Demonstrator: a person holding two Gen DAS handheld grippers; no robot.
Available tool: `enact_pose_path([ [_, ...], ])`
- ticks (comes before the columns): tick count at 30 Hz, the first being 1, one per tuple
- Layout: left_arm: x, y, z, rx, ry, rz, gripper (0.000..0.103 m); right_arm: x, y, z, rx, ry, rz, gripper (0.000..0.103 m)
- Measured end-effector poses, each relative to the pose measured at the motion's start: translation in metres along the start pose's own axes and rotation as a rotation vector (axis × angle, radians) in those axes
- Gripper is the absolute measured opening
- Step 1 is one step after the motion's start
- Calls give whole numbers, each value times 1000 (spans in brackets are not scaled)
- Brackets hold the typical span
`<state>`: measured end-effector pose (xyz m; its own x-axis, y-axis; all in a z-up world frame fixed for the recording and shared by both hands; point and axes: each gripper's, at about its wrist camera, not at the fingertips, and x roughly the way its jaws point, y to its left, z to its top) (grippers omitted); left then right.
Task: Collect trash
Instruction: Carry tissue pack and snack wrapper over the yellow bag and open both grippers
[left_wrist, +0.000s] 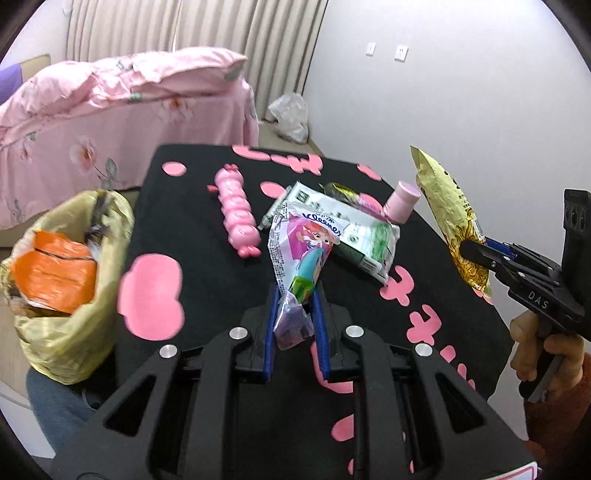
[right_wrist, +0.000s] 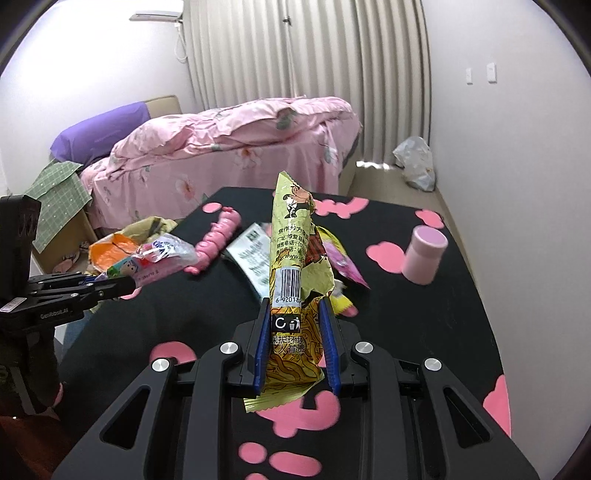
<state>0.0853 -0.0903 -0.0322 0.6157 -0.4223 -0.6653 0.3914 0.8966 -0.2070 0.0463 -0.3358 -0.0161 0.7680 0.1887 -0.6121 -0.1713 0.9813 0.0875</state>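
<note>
Left of the black table (left_wrist: 207, 236) stands a yellow-lined trash bin (left_wrist: 70, 280). Over the table, the left gripper (left_wrist: 293, 295) is clamped on a Kleenex wrapper (left_wrist: 303, 240); rightward, the right gripper (right_wrist: 295, 310) pinches a yellow snack wrapper (right_wrist: 295, 236).

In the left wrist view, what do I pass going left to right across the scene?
Trash bag → pink caterpillar toy → Kleenex tissue pack held in the left hand-held gripper → pink cup → yellow snack wrapper → right hand-held gripper.
</note>
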Motion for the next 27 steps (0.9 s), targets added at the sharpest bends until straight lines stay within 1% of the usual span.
enact_pose_path([
  [3, -13, 12, 3, -1, -41, 36, 17, -1, 16, 8, -32, -2, 13, 24],
  [7, -33, 31, 10, -5, -101, 112, 17, 3, 42, 18, -81, 1, 48, 24],
  [10, -44, 48, 13, -19, -128, 163, 17, 9, 62, 26, -122, 14, 76, 24],
  [16, -59, 83, 14, -68, -165, 194, 17, 26, 104, 53, -172, 40, 160, 24],
  [18, -65, 100, 15, -98, -183, 214, 17, 33, 120, 63, -202, 47, 184, 24],
  [21, -69, 126, 15, -155, -200, 265, 17, 46, 141, 75, -224, 65, 216, 24],
  [22, -72, 140, 16, -189, -210, 286, 17, 51, 148, 79, -226, 73, 232, 24],
  [24, -76, 157, 14, -226, -222, 307, 17, 60, 160, 86, -225, 87, 274, 24],
  [27, -78, 186, 12, -289, -233, 365, 17, 79, 182, 98, -229, 107, 323, 24],
])
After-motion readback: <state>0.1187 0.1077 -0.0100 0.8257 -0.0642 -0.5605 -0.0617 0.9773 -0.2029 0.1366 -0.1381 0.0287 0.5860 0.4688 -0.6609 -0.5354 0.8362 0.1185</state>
